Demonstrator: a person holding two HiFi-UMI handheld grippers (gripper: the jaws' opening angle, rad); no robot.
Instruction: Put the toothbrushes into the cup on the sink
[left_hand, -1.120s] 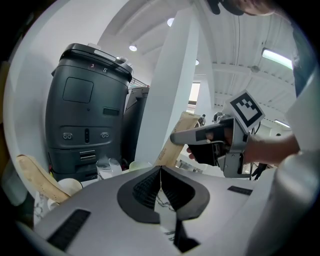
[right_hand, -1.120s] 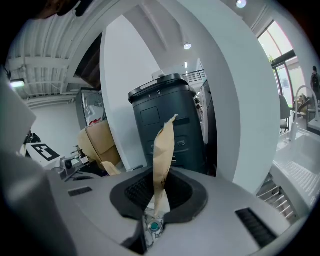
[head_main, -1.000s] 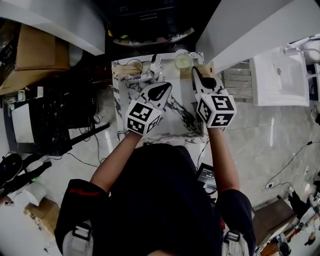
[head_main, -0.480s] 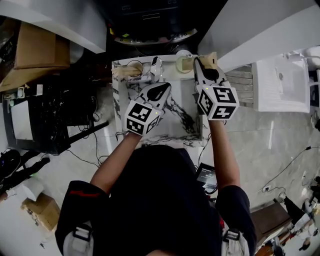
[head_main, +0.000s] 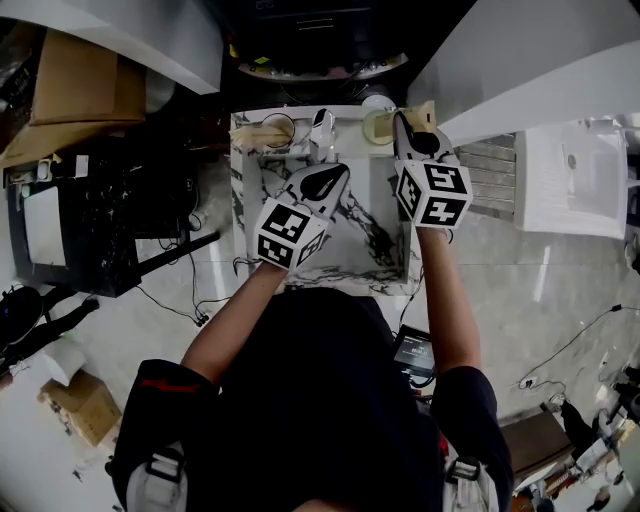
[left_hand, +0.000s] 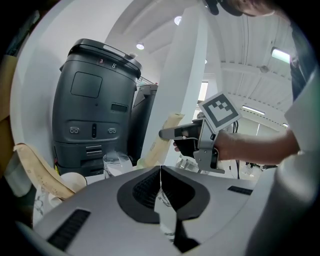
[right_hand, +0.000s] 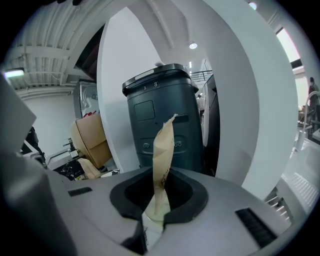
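My right gripper (head_main: 407, 137) is shut on a toothbrush in a tan paper wrapper (right_hand: 163, 159), which stands up out of the jaws. In the head view the wrapper (head_main: 421, 114) is at the sink's back right corner, just right of a pale cup (head_main: 377, 126). My left gripper (head_main: 322, 181) hovers over the middle of the marble sink (head_main: 392, 262), shut with nothing in it. The left gripper view shows the shut jaws and, beyond them, the right gripper (left_hand: 176, 134) with its wrapper (left_hand: 159, 143) beside a clear glass cup (left_hand: 115, 164). Another wrapped toothbrush (head_main: 258, 136) lies at the back left.
A round glass (head_main: 278, 128) and a white tap (head_main: 321, 128) sit on the sink's back rim. A dark grey machine (right_hand: 160, 117) stands behind the sink. White walls flank it. A second white sink (head_main: 570, 180) is at the right, cables and boxes (head_main: 70, 85) at the left.
My right gripper has carried the wrapped toothbrush away from me, towards the back right corner near the cup. The left gripper has hardly moved.
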